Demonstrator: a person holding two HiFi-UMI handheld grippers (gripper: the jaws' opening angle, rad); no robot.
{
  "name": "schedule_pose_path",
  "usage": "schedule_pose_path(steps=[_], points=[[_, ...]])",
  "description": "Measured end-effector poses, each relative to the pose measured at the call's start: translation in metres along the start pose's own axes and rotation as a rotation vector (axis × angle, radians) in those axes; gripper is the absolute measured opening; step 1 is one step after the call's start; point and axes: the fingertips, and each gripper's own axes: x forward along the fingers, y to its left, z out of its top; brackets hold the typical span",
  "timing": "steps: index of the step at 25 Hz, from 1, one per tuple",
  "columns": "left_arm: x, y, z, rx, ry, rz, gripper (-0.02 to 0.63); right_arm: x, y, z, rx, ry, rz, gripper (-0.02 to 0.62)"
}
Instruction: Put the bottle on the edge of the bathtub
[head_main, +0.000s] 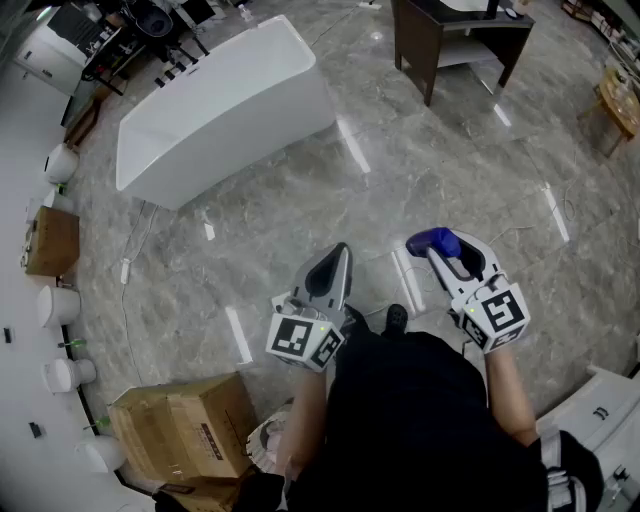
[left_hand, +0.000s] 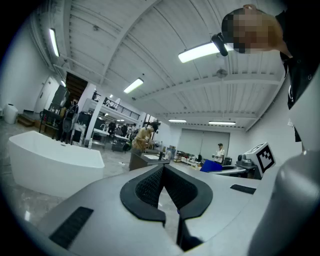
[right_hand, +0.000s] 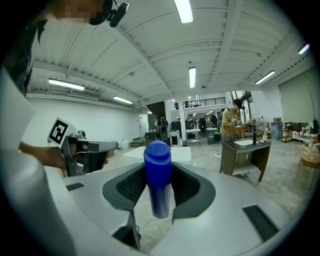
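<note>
We find the right hand-held gripper (head_main: 447, 252) clamped on a blue bottle (right_hand: 157, 170). Its long axis is upright, rounded cap uppermost, and it is held over the floor (head_main: 300, 200), well apart from the white bathtub (head_main: 220, 105). The left hand-held gripper (left_hand: 163, 172) has its jaws together, empty.

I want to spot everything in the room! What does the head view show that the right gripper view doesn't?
Only the head view shows the cardboard box on the floor and the right gripper from above with its marker cube.

Only the right gripper view shows the ceiling lights and a person standing at the dark stand.

Both show the blue bottle clamped between the right gripper's jaws, the left gripper, the white bathtub and the dark stand.
</note>
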Motion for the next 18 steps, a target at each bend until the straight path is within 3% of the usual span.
schedule_pose_path(steps=[4,12,18], points=[[-0.024,0.011,0.012,0.007,0.004,-0.005,0.011,0.003,0.032,0.012,0.003,-0.012,0.003,0.149],[-0.023,-0.005,-0.003,0.018,0.023,-0.013,0.011,-0.012,0.022,-0.003,0.027,-0.014,-0.007,0.149],[-0.014,0.002,-0.009,-0.002,0.058,-0.017,0.011,0.002,0.021,-0.009,0.050,0.008,0.036,0.149]])
